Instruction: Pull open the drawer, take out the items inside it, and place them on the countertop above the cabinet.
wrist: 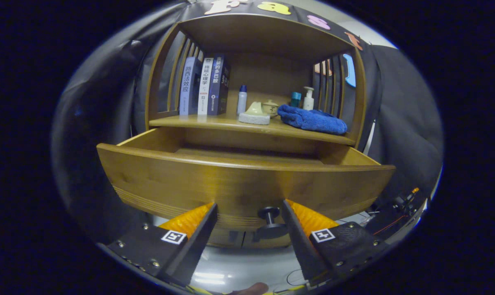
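Observation:
The wooden drawer stands pulled out toward me, its curved front panel just ahead of my fingers. Its dark round knob sits between the fingertips, nearer the right one, with a gap on both sides. My gripper is open and holds nothing. What I see of the drawer's inside is a strip of bare wooden bottom; the front panel hides the rest. Above it is the countertop of the cabinet.
On the countertop stand three books at the left, a small bottle, a pale soap dish, a small jar, a pump bottle and a folded blue towel at the right. Slatted side walls and a top board enclose it.

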Available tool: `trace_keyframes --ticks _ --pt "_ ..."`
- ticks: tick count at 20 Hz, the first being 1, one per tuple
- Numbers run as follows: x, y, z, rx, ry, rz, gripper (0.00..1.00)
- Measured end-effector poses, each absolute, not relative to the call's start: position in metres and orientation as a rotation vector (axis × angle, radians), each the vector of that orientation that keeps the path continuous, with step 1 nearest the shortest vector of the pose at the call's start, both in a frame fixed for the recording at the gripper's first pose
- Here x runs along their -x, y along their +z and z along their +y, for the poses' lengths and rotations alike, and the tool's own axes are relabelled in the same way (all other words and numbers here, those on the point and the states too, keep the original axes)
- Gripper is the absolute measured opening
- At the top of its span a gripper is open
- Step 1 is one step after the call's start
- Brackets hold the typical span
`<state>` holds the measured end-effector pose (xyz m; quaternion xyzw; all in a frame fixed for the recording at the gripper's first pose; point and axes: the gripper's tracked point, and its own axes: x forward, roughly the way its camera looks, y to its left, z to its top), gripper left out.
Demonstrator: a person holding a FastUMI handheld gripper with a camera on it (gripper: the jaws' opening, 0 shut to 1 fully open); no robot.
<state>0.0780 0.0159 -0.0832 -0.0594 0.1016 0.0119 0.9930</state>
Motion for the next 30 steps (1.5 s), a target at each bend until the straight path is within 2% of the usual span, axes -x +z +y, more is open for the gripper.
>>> trace_keyframes --ticks 5,17,24,30 --pt "-0.099 -0.087 0.022 0.132 0.031 0.243 0.99" --pt "-0.183 -0.082 0.029 0.084 0.046 0.202 1.0" --pt "-0.194 -0.082 0.031 0.075 0.048 0.202 1.0" --pt "-0.162 -0.056 0.028 0.057 0.067 0.191 1.0"
